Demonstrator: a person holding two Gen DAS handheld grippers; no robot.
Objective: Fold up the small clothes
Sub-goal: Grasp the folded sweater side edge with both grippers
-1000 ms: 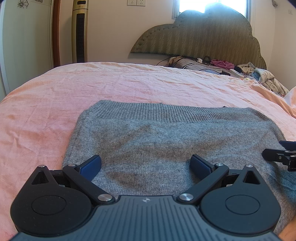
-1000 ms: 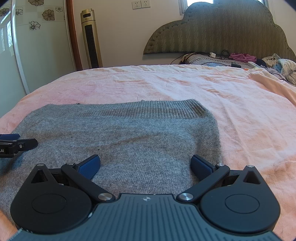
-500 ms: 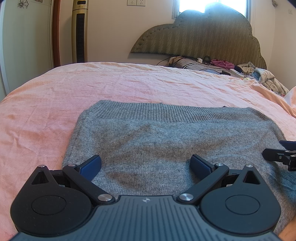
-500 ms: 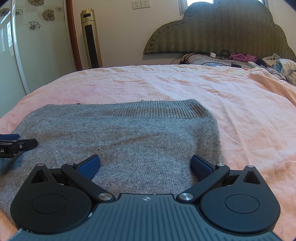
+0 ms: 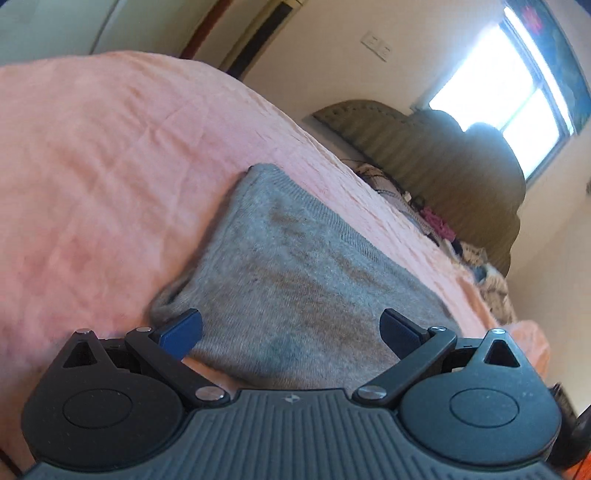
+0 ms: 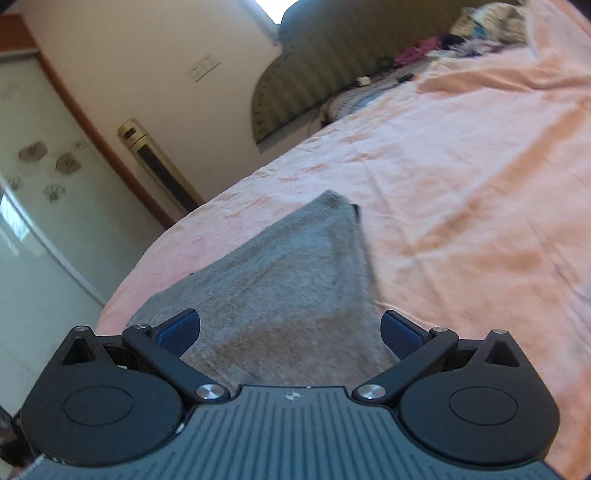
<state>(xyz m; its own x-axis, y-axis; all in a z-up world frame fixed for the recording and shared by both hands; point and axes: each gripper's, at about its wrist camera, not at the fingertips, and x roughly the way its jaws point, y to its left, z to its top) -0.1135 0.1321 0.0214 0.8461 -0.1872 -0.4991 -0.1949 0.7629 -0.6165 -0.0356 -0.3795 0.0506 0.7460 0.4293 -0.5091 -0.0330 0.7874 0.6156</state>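
1. a grey knit garment [image 5: 295,273] lies flat on the pink bedsheet [image 5: 92,166], folded into a compact rectangle.
2. the left gripper [image 5: 291,330] and right gripper [image 6: 290,328] hover at its near edge, fingers spread wide, holding nothing.
3. any final fold or stacking appears left.

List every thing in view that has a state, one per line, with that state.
Left claw: open, tilted, nothing held, over the sweater's near edge.
Right claw: open, tilted, nothing held.
Sweater: flat on the bed, near left corner slightly lifted.
Bedsheet: spread, wrinkled.
Clothes pile: heaped, unfolded, by the headboard.
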